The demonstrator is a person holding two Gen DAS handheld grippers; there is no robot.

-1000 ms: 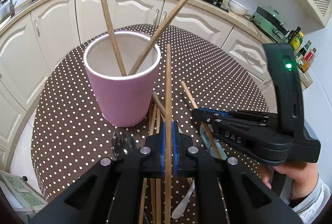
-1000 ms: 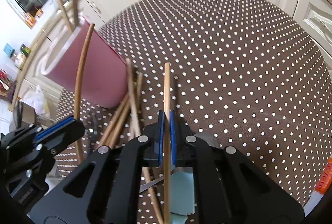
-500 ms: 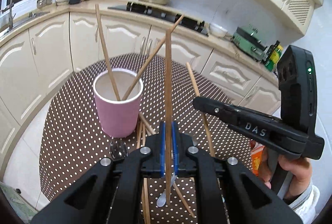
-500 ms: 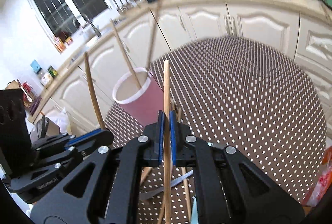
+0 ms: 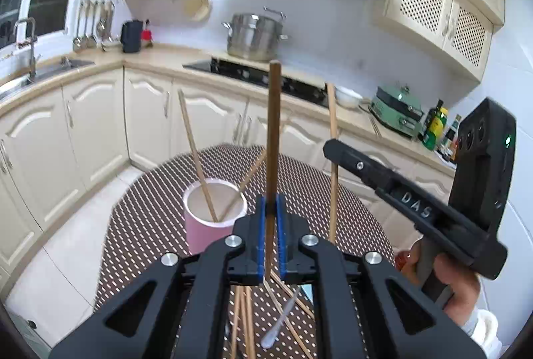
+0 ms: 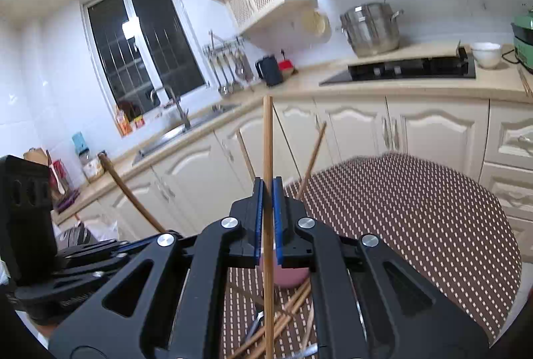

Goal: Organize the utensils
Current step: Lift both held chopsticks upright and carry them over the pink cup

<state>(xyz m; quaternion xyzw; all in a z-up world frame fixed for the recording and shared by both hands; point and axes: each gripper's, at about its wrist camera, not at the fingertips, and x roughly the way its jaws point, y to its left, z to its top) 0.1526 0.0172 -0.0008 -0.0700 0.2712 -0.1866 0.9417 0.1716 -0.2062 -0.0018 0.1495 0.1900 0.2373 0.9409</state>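
Gripping one chopstick each, the left gripper (image 5: 270, 225) and right gripper (image 6: 268, 219) were clamped; two more stood in the pink cup (image 5: 203, 227). Only the left view showed a white spoon (image 5: 278, 324).

- The worktop (image 5: 150, 219) is round, under a brown cloth with white dots.
- A pink cup (image 5: 203, 230) stands at its 9 o'clock side.
- Loose chopsticks (image 5: 243, 319) and a white spoon (image 5: 278, 324) lie at 6 o'clock, near the cup.
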